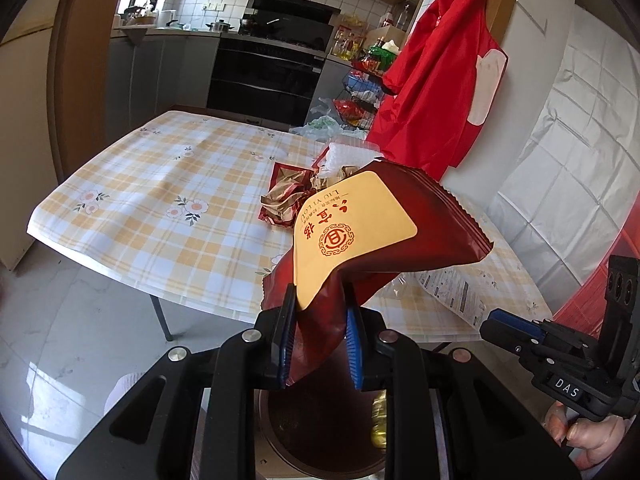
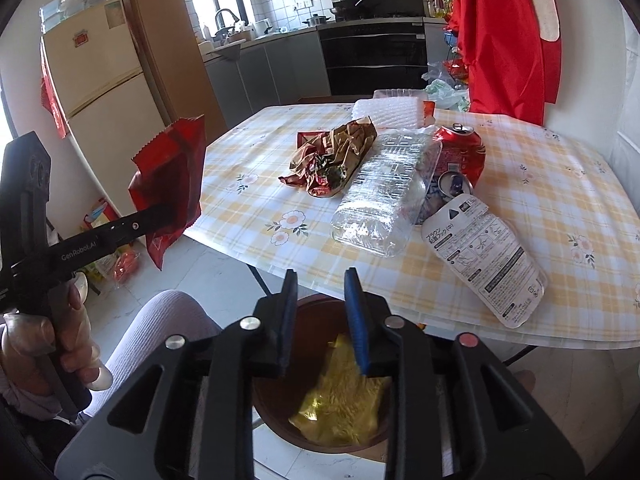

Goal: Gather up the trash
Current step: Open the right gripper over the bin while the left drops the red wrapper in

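Note:
My left gripper [image 1: 320,320] is shut on a dark red snack wrapper [image 1: 380,232] with a tan label, held up over the table's near edge. The right wrist view shows that same wrapper [image 2: 168,184] off to the left in the left gripper [image 2: 172,210]. My right gripper [image 2: 322,300] stands open with nothing between its jaws, above a brown bin [image 2: 276,400]. A crumpled gold wrapper [image 2: 344,400] lies inside the bin. On the checked tablecloth [image 2: 520,184] lie a crumpled brown wrapper [image 2: 332,156], a clear plastic container [image 2: 380,196], a crushed red can [image 2: 460,152] and a white printed pack [image 2: 484,260].
A white foam tray [image 2: 388,112] sits at the table's far side. A red apron [image 1: 436,92] hangs on the wall to the right. A fridge [image 2: 100,92] stands at the left. A person's knee [image 2: 160,328] is beside the bin. Kitchen counters and a stove lie behind.

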Demonstrator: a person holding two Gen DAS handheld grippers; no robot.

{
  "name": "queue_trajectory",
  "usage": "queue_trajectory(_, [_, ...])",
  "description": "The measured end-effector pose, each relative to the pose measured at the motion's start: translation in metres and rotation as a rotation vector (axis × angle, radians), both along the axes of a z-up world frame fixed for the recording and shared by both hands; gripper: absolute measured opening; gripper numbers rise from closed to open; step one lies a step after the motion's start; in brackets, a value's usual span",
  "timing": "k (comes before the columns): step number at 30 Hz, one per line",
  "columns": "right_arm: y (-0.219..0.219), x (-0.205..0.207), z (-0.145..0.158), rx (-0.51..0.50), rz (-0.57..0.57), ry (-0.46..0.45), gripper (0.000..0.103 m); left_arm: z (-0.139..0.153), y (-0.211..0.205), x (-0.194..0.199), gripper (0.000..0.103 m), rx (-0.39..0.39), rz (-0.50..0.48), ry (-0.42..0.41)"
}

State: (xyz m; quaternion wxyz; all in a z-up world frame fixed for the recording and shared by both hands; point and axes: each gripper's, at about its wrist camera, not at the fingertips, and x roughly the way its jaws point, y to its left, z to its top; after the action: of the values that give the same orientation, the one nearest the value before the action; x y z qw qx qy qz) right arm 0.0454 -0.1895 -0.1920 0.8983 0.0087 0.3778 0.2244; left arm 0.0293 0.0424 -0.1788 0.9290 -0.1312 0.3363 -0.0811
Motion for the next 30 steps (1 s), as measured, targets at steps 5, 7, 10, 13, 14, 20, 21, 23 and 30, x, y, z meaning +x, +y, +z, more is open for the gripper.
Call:
queue_trajectory(5, [-0.008, -0.002, 0.009, -0.022, -0.071, -0.064, 0.069, -0.005, -0.008, 0.002, 0.022, 0.013, -0.023, 0.023])
queue_trajectory(7, [-0.015, -0.004, 0.016, -0.018, -0.117, -0.102, 0.081, -0.007, -0.011, 0.002, 0.022, 0.019, -0.035, 0.032])
queue_trajectory(10, [-0.028, -0.006, 0.026, -0.016, -0.19, -0.151, 0.091, -0.012, -0.018, 0.003, 0.022, 0.028, -0.057, 0.052])
queue_trajectory(13, [-0.041, -0.006, 0.035, -0.009, -0.237, -0.185, 0.093, -0.016, -0.028, 0.004, 0.023, 0.037, -0.099, 0.069])
queue_trajectory(14, [-0.046, -0.006, 0.037, -0.004, -0.252, -0.193, 0.093, -0.018, -0.033, 0.004, 0.023, 0.043, -0.117, 0.074])
queue_trajectory(20, [-0.065, -0.005, 0.04, 0.014, -0.294, -0.197, 0.093, -0.023, -0.052, 0.006, 0.047, 0.054, -0.186, 0.087])
queue_trajectory(21, [-0.066, -0.004, 0.04, 0.016, -0.297, -0.194, 0.093, -0.022, -0.054, 0.005, 0.053, 0.06, -0.184, 0.08])
queue_trajectory(23, [-0.067, -0.004, 0.039, 0.016, -0.3, -0.189, 0.093, -0.021, -0.055, 0.004, 0.053, 0.066, -0.184, 0.071])
queue_trajectory(30, [-0.065, -0.004, 0.038, 0.011, -0.297, -0.178, 0.093, -0.021, -0.049, 0.007, 0.063, 0.068, -0.151, 0.082])
